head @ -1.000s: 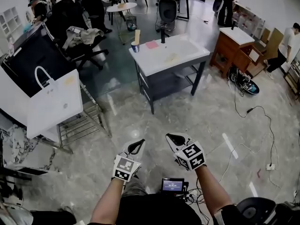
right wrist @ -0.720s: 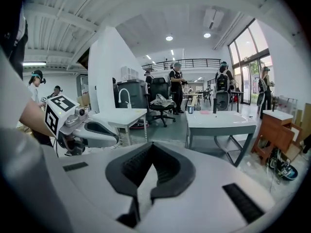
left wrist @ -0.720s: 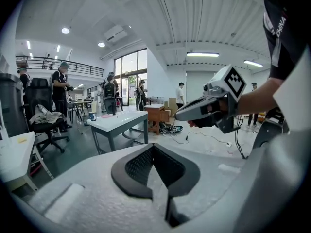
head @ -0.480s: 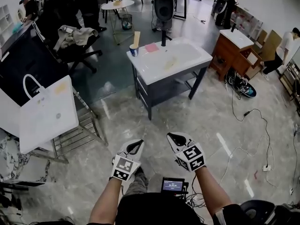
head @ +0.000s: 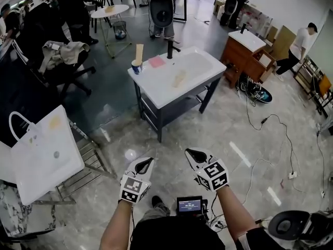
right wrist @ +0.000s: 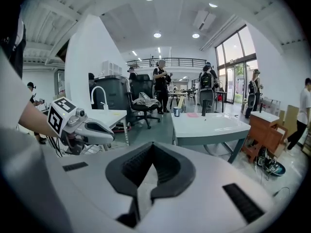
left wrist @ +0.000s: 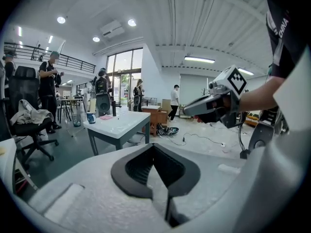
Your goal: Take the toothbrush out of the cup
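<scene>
Upright cup [head: 136, 66] on washbasin [head: 193, 67] corner, toothbrush unclear

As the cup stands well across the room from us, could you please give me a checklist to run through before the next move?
1. Cup upright on the far left corner of the table: ok.
2. Toothbrush in the cup: cannot tell, too small from here.
3. Left gripper empty: ok.
4. Right gripper empty: ok.
5. Jaws apart for a grasp: not ok, both are shut.
6. Cup within reach: not ok, a stretch of floor lies between the grippers and the table.
</scene>
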The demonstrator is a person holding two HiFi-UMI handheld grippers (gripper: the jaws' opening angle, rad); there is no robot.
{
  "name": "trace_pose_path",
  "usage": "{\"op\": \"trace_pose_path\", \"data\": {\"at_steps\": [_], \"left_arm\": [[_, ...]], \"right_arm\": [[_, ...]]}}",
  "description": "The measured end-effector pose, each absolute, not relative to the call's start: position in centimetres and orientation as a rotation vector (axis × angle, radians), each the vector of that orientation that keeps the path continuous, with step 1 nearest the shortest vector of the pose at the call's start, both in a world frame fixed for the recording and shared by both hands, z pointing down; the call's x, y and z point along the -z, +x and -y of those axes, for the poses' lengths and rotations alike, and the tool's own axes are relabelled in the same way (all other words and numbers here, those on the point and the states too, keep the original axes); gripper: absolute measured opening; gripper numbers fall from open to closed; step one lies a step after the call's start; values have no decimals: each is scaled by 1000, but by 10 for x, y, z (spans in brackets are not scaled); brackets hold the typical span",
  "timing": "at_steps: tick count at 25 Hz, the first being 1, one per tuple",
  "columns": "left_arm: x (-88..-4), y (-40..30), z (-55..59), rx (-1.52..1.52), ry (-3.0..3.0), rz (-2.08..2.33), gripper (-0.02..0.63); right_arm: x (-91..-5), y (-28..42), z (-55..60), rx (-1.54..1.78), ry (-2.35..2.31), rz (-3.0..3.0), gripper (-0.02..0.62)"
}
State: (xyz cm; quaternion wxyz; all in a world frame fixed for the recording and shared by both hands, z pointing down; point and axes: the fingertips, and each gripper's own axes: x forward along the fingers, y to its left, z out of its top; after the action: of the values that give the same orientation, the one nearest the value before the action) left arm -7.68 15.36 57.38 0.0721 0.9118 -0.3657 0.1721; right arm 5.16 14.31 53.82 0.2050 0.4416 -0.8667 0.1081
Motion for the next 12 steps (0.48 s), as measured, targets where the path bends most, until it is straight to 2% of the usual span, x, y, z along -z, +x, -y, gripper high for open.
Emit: {"op": "trace_pose_path", "data": {"at_steps": [12], "left_arm": [[-596, -93, -70, -548, 2690, 1111, 11]], "right_arm": [[-566, 13, -48, -362, 1155, 2450, 8]]}}
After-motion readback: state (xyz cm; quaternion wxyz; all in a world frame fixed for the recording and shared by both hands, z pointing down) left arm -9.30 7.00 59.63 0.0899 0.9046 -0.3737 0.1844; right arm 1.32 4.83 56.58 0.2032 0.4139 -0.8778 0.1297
